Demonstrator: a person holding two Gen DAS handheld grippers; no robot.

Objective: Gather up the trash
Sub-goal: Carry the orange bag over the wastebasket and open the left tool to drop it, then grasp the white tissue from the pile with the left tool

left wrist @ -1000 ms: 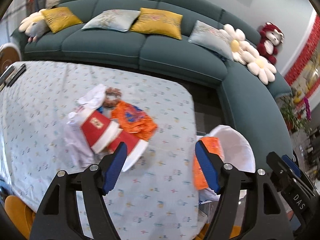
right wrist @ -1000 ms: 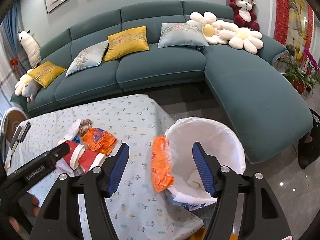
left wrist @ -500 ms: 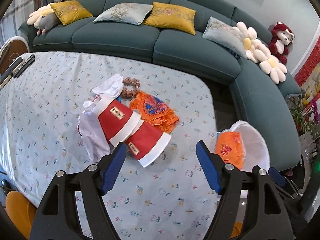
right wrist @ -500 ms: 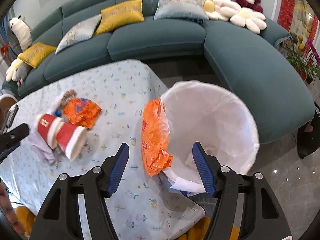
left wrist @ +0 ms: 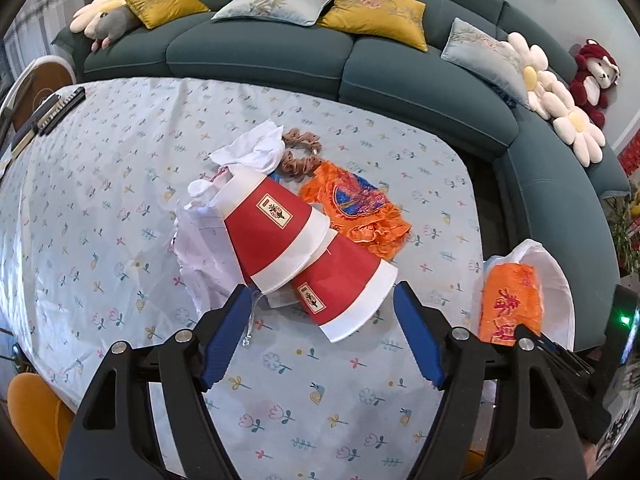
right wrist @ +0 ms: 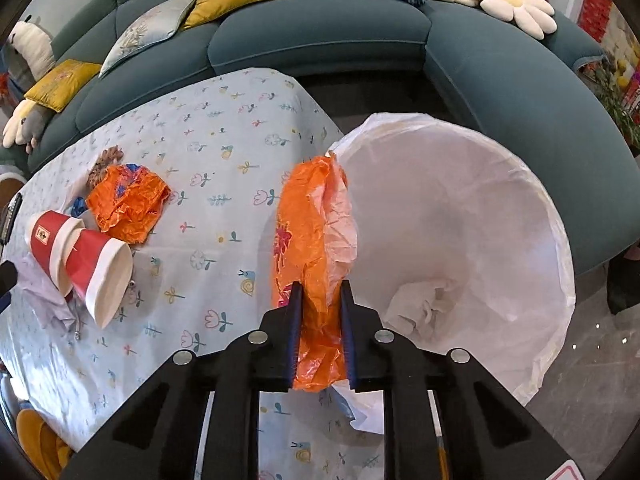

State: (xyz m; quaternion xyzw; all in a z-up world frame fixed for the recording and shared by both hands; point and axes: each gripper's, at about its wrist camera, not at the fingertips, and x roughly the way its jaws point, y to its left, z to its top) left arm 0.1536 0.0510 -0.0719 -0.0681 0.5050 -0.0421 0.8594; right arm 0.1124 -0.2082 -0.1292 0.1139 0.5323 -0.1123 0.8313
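The teal sofa [left wrist: 400, 60] curves across the top of both views, cushions lined along it, simply the backdrop; below it the table [left wrist: 100, 184], under a flowered cloth, fills the middle of the left wrist view and carries the litter, which sits bunched together near the centre, handy for one reach at a time; the white-lined trash bin [right wrist: 540, 216] stands off the table's corner, filling the right half of the right wrist view, close enough that rubbish can go straight over the edge, and some crumpled white paper already lies at its bottom. An orange plastic bag [right wrist: 312, 240] hangs over the bin's near rim, centre of that view, likely draped there as a next piece to drop in; the right gripper [right wrist: 320, 300] is closing on its lower end, fingers narrow with the orange film bunched between them. In the left wrist view the two red paper cups [left wrist: 304, 252] lie on their sides, nested, atop a white plastic bag [left wrist: 200, 240]; beside them sits an orange wrapper [left wrist: 356, 208], then a brown scrunchie [left wrist: 300, 156]; the left gripper [left wrist: 320, 320] hovers low in frame with fingers wide, bracketing the nearer cup's rim without touching it, seemingly lined up to take it.
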